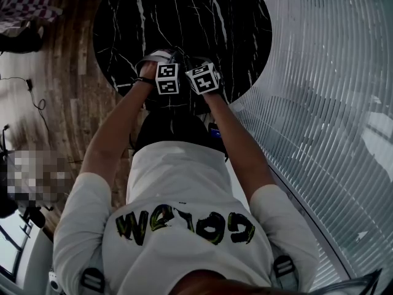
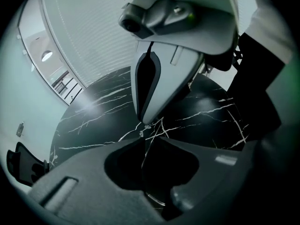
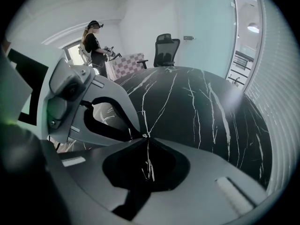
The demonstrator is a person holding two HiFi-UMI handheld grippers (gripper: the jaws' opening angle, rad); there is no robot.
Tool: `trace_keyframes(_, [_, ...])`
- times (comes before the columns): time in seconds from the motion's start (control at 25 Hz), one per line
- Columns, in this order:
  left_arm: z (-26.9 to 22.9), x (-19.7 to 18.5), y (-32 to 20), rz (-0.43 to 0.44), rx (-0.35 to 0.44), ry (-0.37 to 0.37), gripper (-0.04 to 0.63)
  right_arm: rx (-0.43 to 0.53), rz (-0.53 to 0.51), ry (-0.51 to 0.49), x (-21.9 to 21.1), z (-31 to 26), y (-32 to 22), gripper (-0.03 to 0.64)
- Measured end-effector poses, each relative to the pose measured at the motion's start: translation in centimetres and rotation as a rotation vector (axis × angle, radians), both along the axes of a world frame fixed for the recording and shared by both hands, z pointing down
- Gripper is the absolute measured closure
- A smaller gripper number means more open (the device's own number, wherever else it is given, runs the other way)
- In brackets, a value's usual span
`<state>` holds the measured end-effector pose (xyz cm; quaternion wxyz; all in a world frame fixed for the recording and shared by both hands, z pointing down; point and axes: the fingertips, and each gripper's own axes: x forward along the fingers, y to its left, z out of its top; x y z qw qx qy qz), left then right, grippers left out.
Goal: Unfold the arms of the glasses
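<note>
Seemingly, the right gripper [image 3: 146, 137] is pinching the wiry glasses [image 2: 143, 165] steady so the left gripper [image 2: 143, 137], also pinching them, can unfold an arm.

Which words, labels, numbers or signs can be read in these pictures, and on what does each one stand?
White shirt: large yellow-and-black stylised letters, seen upside down and too distorted to read with certainty.
Marker cubes, one and the other: black-and-white square patterns only, no words or numbers.
Black marble table: white veins only, no text.
Left gripper view and right gripper view: no readable text anywhere.
</note>
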<state>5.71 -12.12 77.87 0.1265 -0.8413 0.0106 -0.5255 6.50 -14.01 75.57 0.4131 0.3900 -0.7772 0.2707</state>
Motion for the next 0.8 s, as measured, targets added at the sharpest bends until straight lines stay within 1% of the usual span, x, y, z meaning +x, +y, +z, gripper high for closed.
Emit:
trace_keyframes(0.48, [0.0,-0.3,1.3,-0.020,0.006,-0.009,0.563,0.005,0.025,0.001,0.7,0.1,-0.4,0.606])
trace_keyframes(0.8, [0.1,-0.8,3.2,-0.074,0.000,-0.008,0.584,0.004,0.039,-0.015,0.7,0.1,-0.5,0.606])
